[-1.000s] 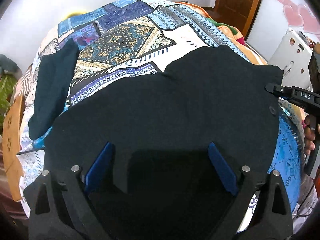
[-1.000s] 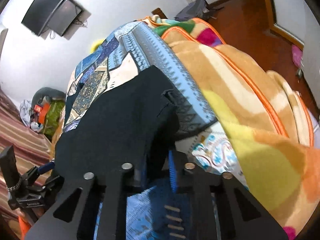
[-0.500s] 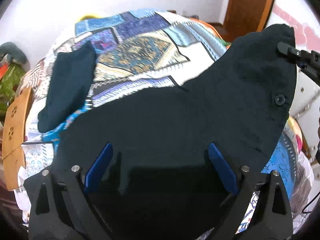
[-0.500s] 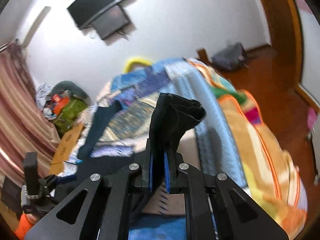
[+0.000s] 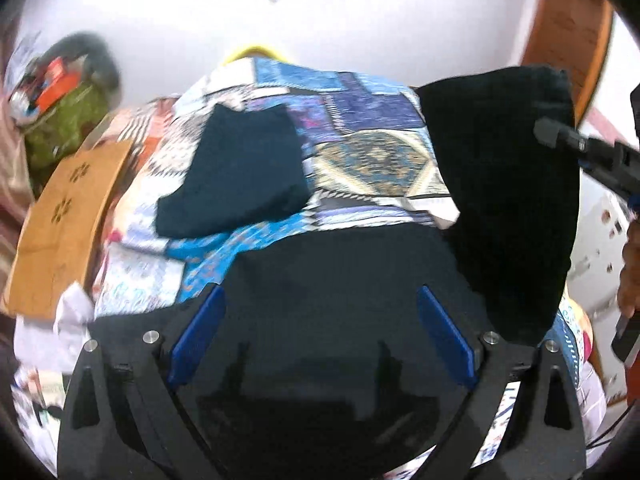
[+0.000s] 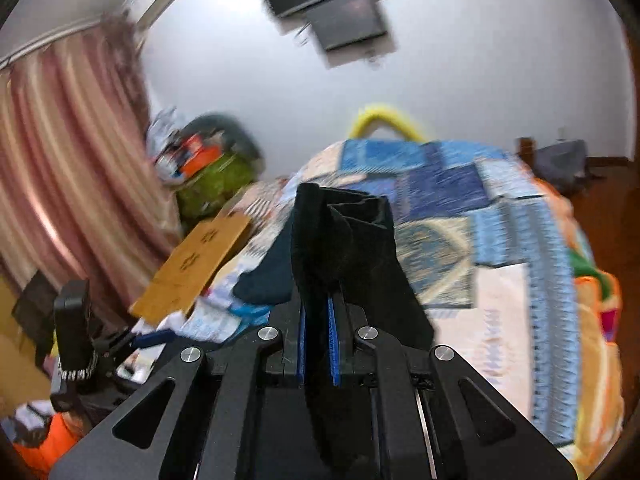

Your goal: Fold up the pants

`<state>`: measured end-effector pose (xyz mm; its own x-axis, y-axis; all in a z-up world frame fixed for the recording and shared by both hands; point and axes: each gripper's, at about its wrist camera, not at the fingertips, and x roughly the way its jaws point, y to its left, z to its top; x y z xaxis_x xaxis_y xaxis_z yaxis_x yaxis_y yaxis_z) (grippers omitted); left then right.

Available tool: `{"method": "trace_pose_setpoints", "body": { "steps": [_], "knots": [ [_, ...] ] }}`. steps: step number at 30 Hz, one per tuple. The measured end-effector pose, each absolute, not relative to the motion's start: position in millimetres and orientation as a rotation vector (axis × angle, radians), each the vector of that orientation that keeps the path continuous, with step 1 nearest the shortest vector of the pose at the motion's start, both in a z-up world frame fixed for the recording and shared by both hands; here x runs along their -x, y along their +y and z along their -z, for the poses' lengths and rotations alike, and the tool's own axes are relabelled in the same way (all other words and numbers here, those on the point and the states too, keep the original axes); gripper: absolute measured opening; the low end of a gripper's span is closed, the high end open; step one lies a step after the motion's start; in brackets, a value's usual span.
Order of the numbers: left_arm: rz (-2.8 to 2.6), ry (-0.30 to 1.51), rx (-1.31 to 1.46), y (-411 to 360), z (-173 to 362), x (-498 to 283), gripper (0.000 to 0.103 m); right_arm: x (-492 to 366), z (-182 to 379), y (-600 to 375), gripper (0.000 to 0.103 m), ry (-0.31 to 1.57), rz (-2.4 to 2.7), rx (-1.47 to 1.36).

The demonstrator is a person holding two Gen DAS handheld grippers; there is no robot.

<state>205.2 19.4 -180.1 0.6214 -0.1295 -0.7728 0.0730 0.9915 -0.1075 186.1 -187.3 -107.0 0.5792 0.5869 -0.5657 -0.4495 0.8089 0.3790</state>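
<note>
Pants (image 5: 328, 280), black, are lying across the patterned bedspread (image 5: 372, 160), our landmark, at its near edge. We are holding our left gripper (image 5: 320, 340) just above that fabric; its blue fingers (image 5: 198, 332) are standing wide apart with the dark cloth spread below and between them. Whether the pads are touching the cloth we cannot tell.

Right of that, one part of the pants is hanging lifted off the bedspread as a tall dark flap. We are pinching it with our right gripper (image 6: 316, 344); its blue pads are pressed together on a bunched fold of the cloth, which is rising above the jaws. In the left view the gripper tip is meeting the flap's upper right edge.

Farther up the bedspread, left of centre, a second dark folded garment (image 5: 236, 176) is resting flat, apart from the pants. Left of the bedspread a tan cardboard sheet (image 5: 64, 224) is leaning. Beyond the bedspread's far end a white wall is carrying a dark screen (image 6: 332, 4).
</note>
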Motion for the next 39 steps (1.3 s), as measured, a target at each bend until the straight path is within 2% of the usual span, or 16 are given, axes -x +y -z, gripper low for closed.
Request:
{"method": "trace_pose_setpoints", "body": {
  "steps": [6, 12, 15, 17, 19, 21, 29, 39],
  "knots": [
    [0.018, 0.963, 0.134, 65.7, 207.5, -189.2, 0.097, -172.1, 153.4, -114.5, 0.008, 0.893, -0.773, -0.088],
    [-0.023, 0.999, 0.159, 85.2, 222.6, -183.3, 0.097, -141.5, 200.5, -89.9, 0.01, 1.016, -0.847, 0.053],
    [-0.026, 0.989, 0.151, 82.9, 218.7, -186.9, 0.097, -129.9, 206.8, -89.6, 0.015, 1.027, -0.829, 0.114],
    [-0.016, 0.973, 0.144, 78.4, 212.1, -191.0, 0.097, -127.1, 200.1, -92.7, 0.024, 1.026, -0.826, 0.129],
    [-0.007, 0.955, 0.132, 71.8, 204.4, -196.1, 0.097, -121.0, 188.9, -97.3, 0.039, 1.015, -0.848, 0.126],
    [0.007, 0.934, 0.117, 62.8, 195.3, -201.9, 0.097, -115.6, 176.7, -104.3, 0.042, 0.965, -0.853, 0.139],
    [0.108, 0.931, 0.053, 16.1, 184.0, -232.0, 0.097, -142.3, 160.1, -155.9, 0.044, 0.859, -0.685, 0.204],
    [0.193, 1.097, -0.14, -54.4, 247.6, -252.9, 0.097, -177.0, 241.2, -194.9, 0.043, 1.031, -0.526, 0.105]
  ]
}}
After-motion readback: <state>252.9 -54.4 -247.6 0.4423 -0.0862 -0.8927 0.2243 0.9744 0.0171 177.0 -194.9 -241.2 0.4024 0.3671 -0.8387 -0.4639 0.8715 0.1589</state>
